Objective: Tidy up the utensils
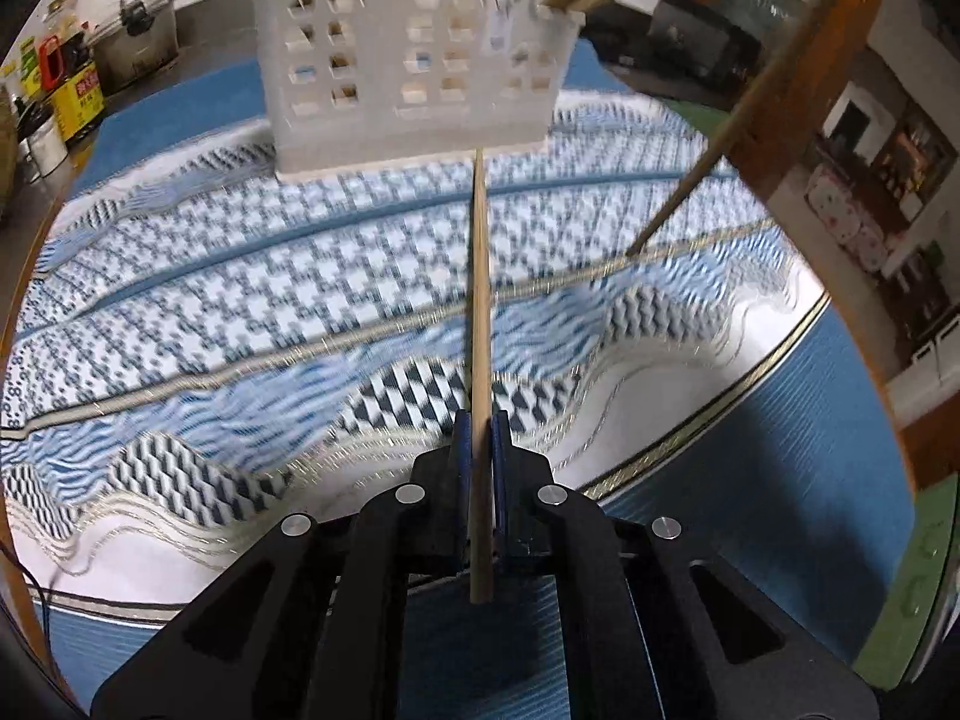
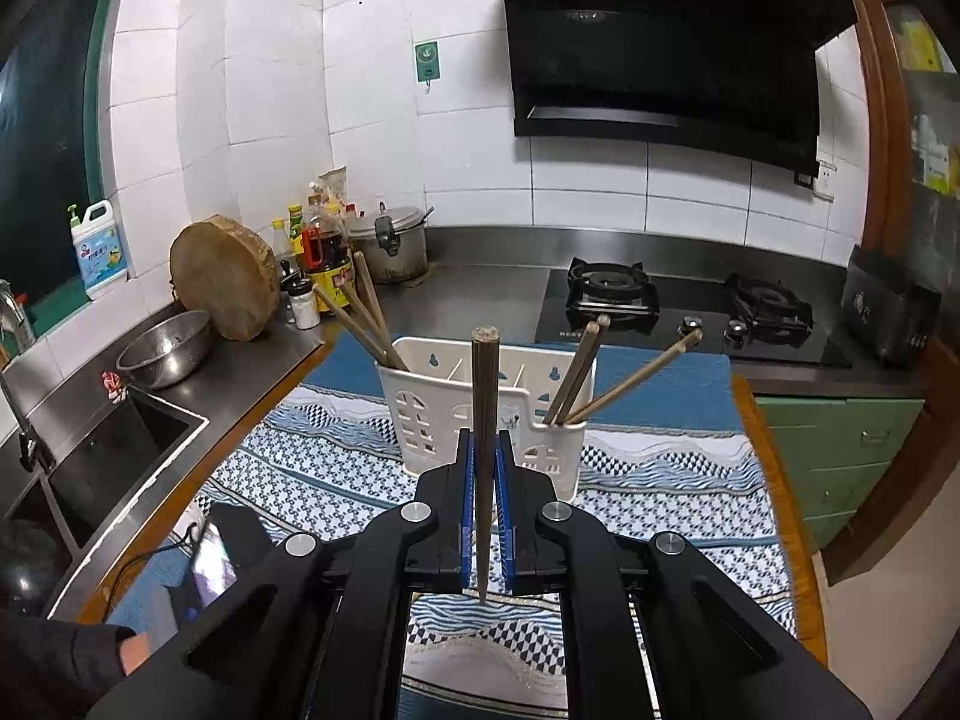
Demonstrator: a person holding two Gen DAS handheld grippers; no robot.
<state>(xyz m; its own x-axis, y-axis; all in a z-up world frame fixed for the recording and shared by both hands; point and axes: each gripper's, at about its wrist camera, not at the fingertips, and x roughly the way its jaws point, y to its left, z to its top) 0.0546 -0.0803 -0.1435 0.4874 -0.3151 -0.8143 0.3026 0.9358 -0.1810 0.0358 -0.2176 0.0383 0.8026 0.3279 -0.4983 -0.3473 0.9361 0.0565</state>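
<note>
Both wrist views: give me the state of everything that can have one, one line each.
Left gripper: shut on a light chopstick lying along its fingers.
Right gripper: shut on a dark chopstick, thick end up.
Holder: upright on the cloth, chopsticks in both end compartments.
Left bundle: leaning left.
Right bundle: leaning right.
Burners: unlit.
Bowl: upright by the sink.

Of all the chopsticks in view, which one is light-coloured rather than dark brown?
The pale bamboo chopstick clamped in the left hand-held gripper. The right hand-held gripper holds a dark brown wooden chopstick.
</note>
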